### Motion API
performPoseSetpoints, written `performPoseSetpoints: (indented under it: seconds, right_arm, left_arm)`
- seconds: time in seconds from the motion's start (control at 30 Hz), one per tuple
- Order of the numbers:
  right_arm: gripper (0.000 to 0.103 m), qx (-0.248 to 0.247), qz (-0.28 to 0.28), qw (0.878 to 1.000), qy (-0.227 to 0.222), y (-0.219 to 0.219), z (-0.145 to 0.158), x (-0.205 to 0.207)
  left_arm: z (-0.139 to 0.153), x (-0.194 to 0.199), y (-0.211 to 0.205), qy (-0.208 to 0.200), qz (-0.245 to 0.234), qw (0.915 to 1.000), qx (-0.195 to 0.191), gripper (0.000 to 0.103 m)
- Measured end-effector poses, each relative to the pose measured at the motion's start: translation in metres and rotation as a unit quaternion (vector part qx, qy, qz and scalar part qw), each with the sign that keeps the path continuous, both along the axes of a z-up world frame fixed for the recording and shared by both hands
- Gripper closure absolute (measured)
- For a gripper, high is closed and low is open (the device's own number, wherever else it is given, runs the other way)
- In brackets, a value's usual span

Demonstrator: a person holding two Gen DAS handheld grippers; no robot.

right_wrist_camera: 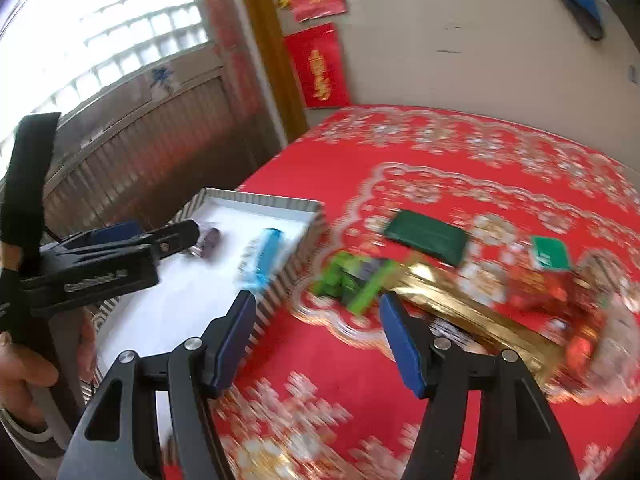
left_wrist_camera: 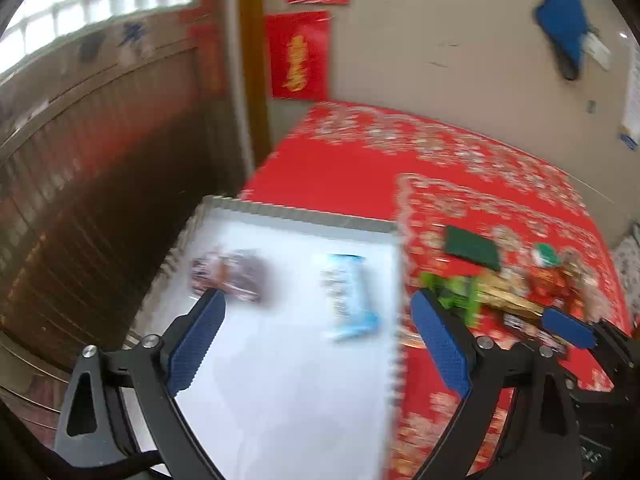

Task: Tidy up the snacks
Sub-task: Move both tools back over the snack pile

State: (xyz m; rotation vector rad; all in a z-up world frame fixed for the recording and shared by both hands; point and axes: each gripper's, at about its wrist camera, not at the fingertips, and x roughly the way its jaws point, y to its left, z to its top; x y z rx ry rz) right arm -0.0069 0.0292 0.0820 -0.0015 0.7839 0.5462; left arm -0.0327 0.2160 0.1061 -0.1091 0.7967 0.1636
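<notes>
Both the left gripper (left_wrist_camera: pixel 318 318) and right gripper (right_wrist_camera: pixel 318 330) hang spread and empty. The shallow white striped-rim tray (right_wrist_camera: pixel 280 202) at the red patterned tablecloth's (right_wrist_camera: pixel 360 360) left edge holds a blue wrapped bar (right_wrist_camera: pixel 264 258) and a dark purple packet (right_wrist_camera: pixel 208 240); a bright green snack packet (right_wrist_camera: pixel 352 280) lies just beside the tray. Heavy blur suggests haste: the right gripper could clip the rim or shove the packet into the gold pouch (right_wrist_camera: pixel 460 312).

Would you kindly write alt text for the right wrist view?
Open right gripper hovers above a red tablecloth, facing a green snack packet and gold packet. Left, a white tray holds a blue packet and a dark one.
</notes>
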Motion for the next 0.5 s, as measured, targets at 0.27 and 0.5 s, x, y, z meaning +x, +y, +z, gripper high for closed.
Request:
performPoseSetpoints:
  seconds: [0.27,0.5]
  right_arm:
    - [0.037,-0.013,-0.056,0.998,-0.019,-0.087,0.014,-0.023]
    - [0.031,-0.025,-0.113,0.993,-0.02,-0.158,0.016,-0.028]
  left_arm:
    - [0.015,-0.01,-0.091,-0.007,-0.079,0.9968,-0.001,0.009]
    - [0.009,0.0,-0.159,0.006,-0.121,0.9924,-0.022,0.009]
